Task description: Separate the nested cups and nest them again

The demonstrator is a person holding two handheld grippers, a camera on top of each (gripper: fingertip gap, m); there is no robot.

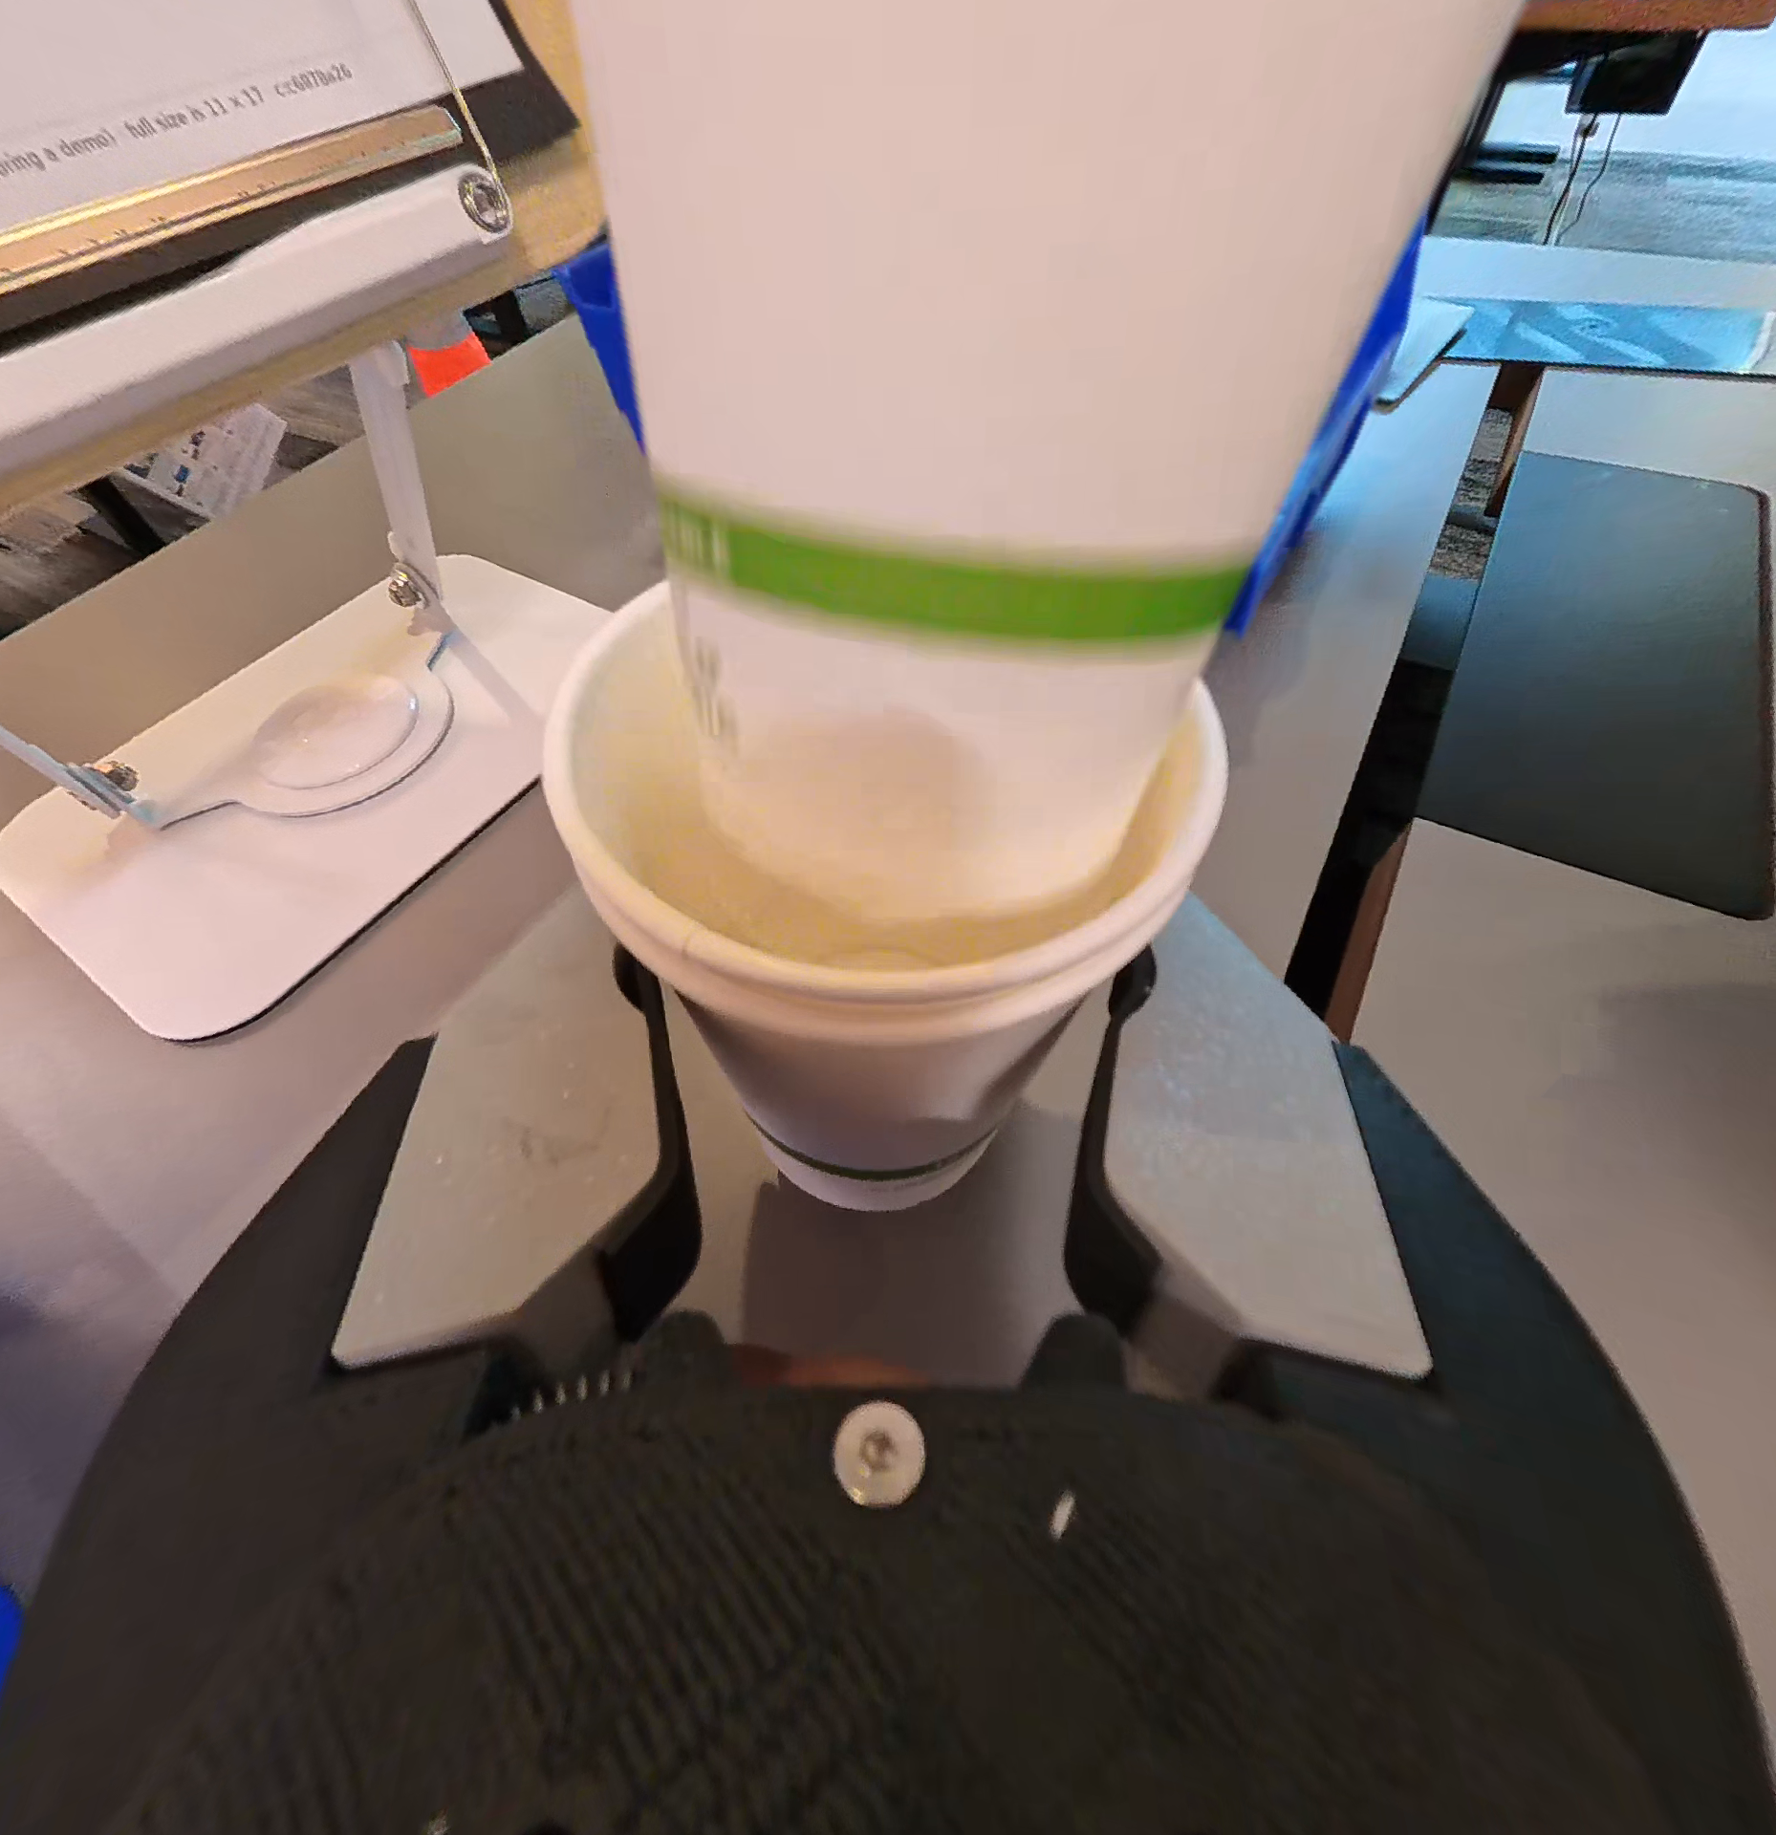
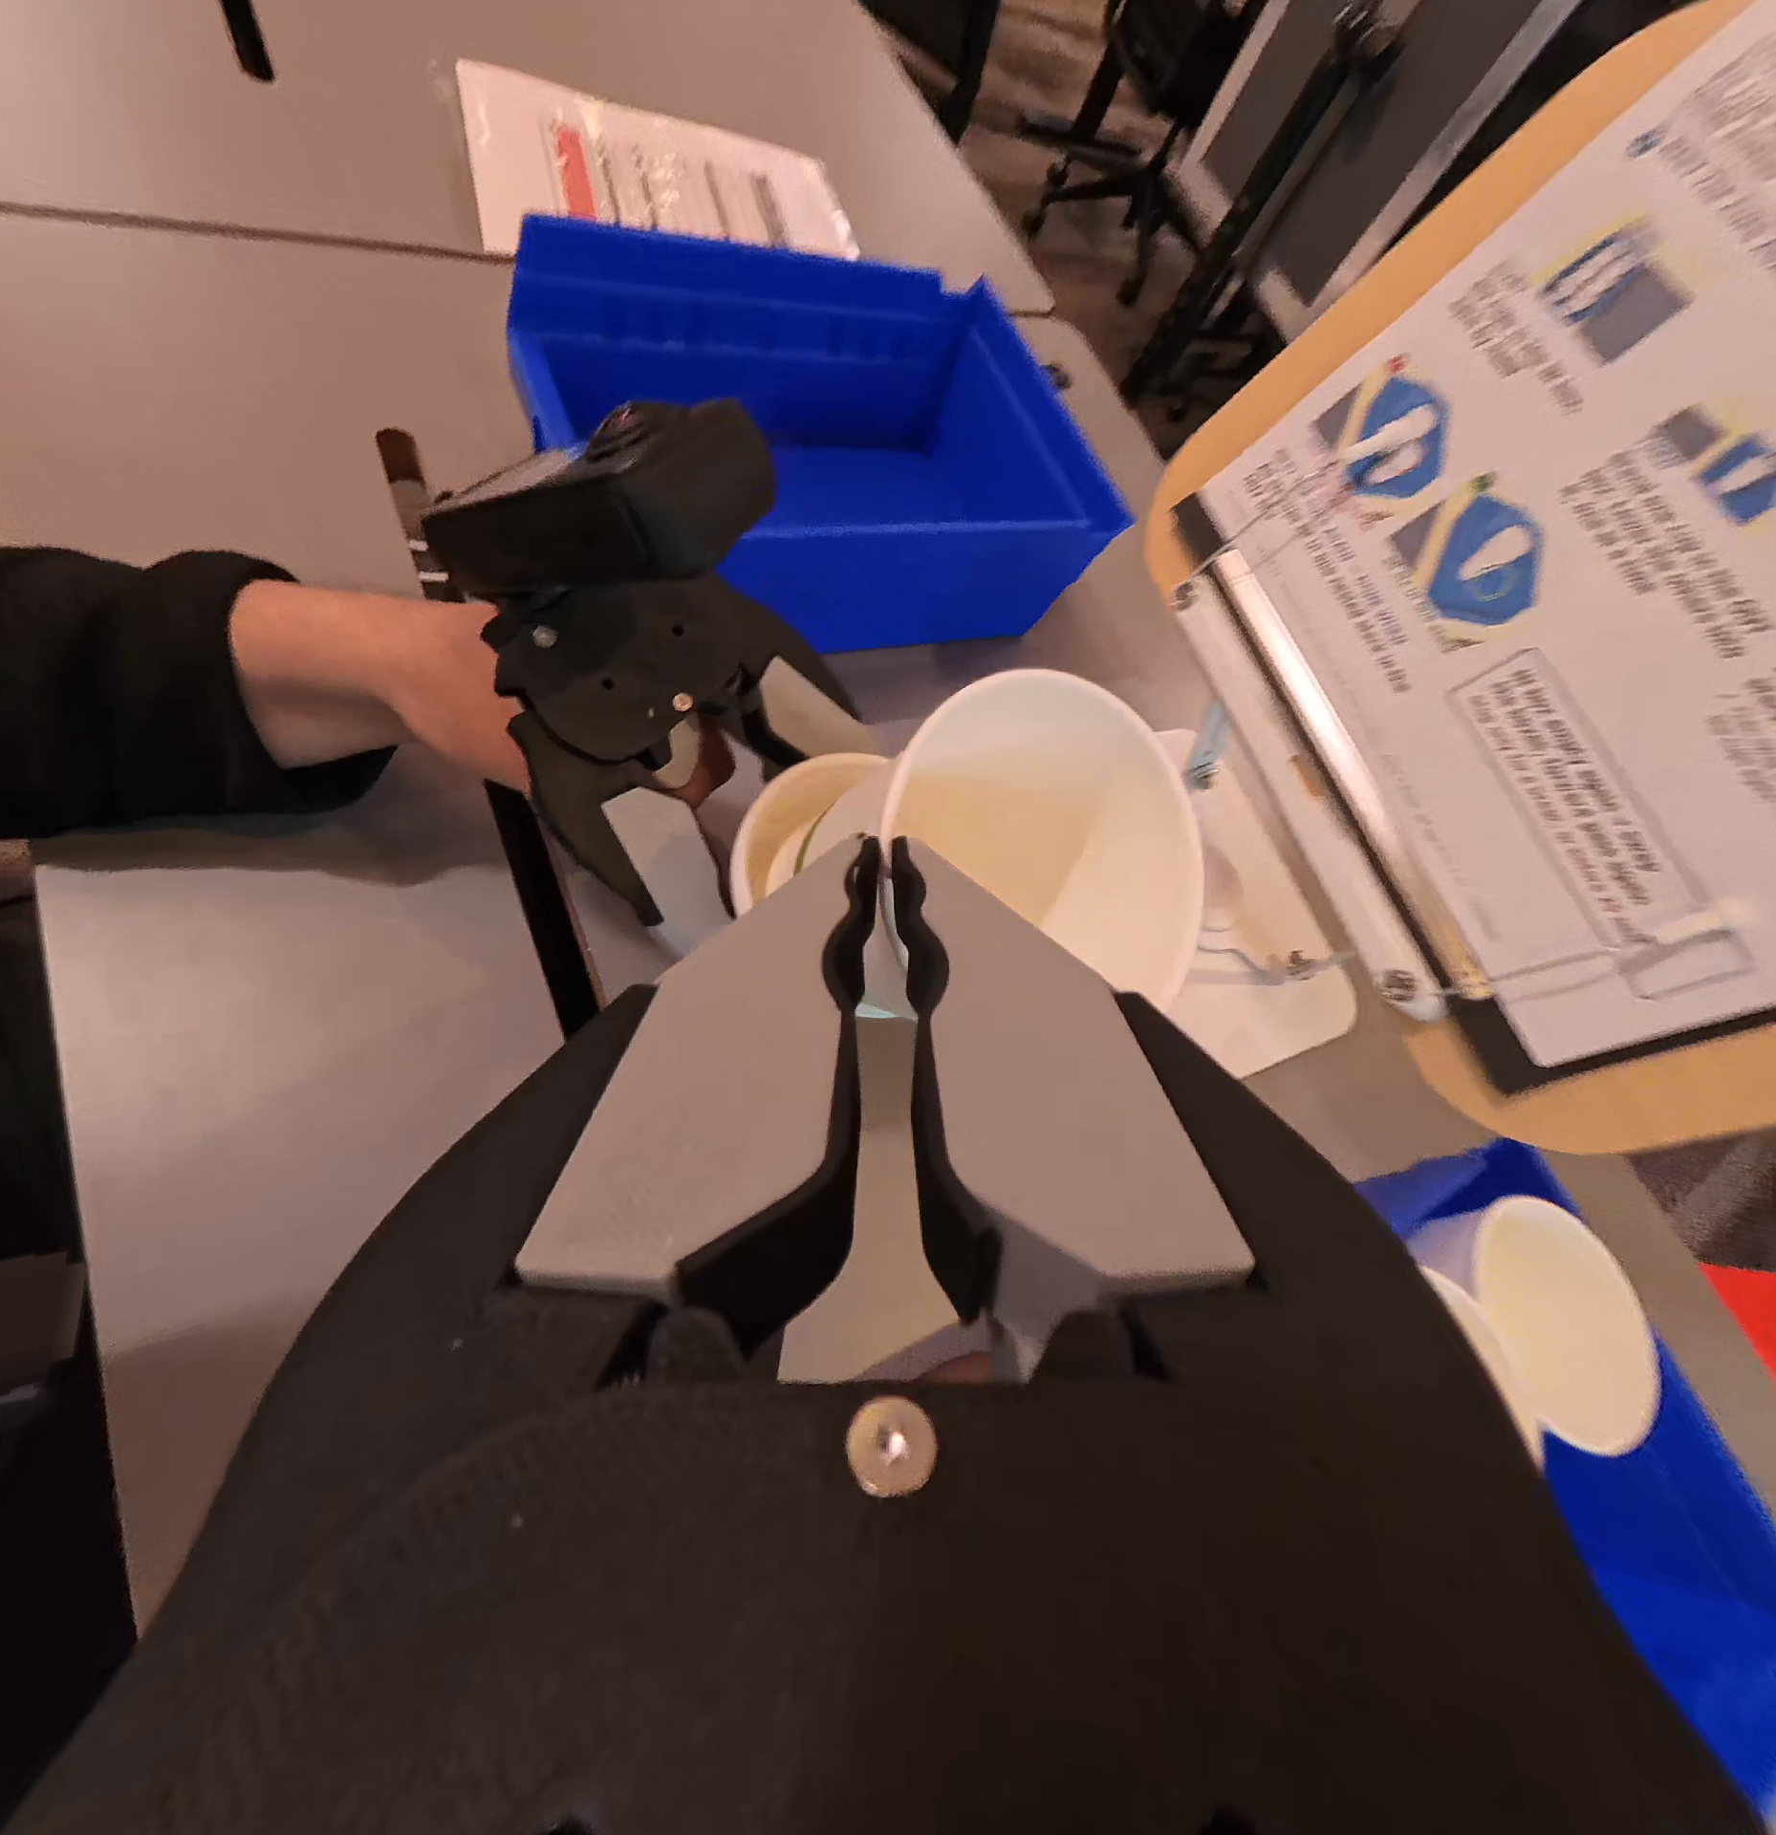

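- Left gripper has its fingers closed around the lower cup, one on each side just under the rim, so that cup is held upright above the desk.
- It actually looks like a double rim there, so maybe two cups stacked, can't say for sure.
- Right gripper has its fingers pinched nearly together on the rim of the upper cup.
- The upper cup, white with a green band, is tilted, with its bottom end dipped inside the mouth of the lower cup.
- Behind them sits a blue bin, plus a white stand holding a clipboard.
- More cups lie in another blue bin at the lower right.
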